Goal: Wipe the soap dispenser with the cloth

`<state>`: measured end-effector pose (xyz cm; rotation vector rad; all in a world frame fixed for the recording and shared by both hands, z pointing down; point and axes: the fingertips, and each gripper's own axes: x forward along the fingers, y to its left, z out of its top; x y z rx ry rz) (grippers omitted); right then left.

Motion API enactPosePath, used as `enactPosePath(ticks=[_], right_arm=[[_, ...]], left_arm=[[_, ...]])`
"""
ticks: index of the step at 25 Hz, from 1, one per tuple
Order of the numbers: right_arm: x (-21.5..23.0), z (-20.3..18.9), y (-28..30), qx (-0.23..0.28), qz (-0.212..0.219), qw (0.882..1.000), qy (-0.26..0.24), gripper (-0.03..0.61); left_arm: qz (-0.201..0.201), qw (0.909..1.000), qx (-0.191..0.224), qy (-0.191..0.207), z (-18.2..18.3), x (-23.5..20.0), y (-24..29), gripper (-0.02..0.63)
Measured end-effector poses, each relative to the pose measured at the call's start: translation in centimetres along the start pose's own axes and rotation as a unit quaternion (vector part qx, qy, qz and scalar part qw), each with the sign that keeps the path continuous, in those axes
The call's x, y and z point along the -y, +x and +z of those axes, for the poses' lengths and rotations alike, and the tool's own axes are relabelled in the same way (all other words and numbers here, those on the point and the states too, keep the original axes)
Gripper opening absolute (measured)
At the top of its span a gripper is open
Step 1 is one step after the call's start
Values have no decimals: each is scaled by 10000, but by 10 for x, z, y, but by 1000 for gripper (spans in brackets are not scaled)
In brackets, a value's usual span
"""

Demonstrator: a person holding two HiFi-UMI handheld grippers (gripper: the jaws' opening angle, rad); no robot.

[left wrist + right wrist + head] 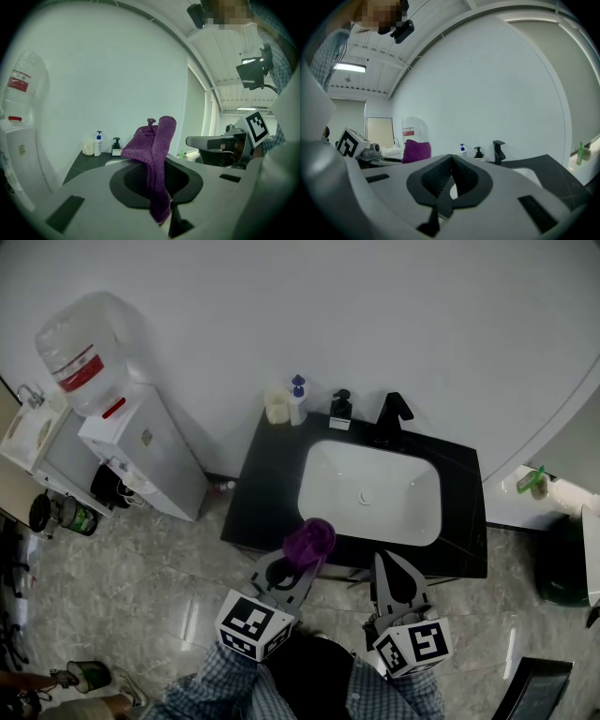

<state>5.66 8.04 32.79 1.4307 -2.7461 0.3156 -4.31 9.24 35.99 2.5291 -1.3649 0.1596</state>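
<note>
Room: a white wall [375, 315] and a pale marbled floor [122, 577], seen steeply from above.
Counter: one black counter [262, 493] against the wall, with one white basin [375, 474] sunk into it.
Faucet: one black faucet [394, 413] at 12 o'clock of the basin.
Soap dispensers: two, both upright on the counter's back edge at about 11 o'clock of the basin. The white pump bottle [297, 401] has a blue top. The black soap dispenser [340, 410] stands near it, on the faucet side.
Cup: one cream cup [277, 406] just beside the white pump bottle, at its 9 o'clock.
Cloth: one purple cloth [310, 540] over the counter's front edge, at 7 o'clock of the basin and well apart from both dispensers.
Left gripper: the left gripper [302, 563] has its jaws clamped on the cloth. In the left gripper view the cloth stands folded above the jaws and hangs down between them.
Right gripper: the right gripper [388, 563] is at 6 o'clock of the basin. Its jaws are pressed together with nothing between them.
Water cooler: one white water cooler [150, 456] at 9 o'clock of the counter, carrying one clear water bottle [82, 352].
Green bottle: one green bottle [536, 483] on a white ledge at 3 o'clock of the counter.
</note>
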Motion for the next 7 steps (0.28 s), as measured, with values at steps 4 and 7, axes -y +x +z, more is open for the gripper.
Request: enactPosePath(ticks=[4,7], right_arm=[[-2,-1,1,-8,11,10000,-20,18],[-5,-1,2,-19,22,10000,-6,18]], left_arm=[[-15,10000,6,-1,-1,-1,-2,57],[-22,10000,-1,-8,-2,-2,-4,57]])
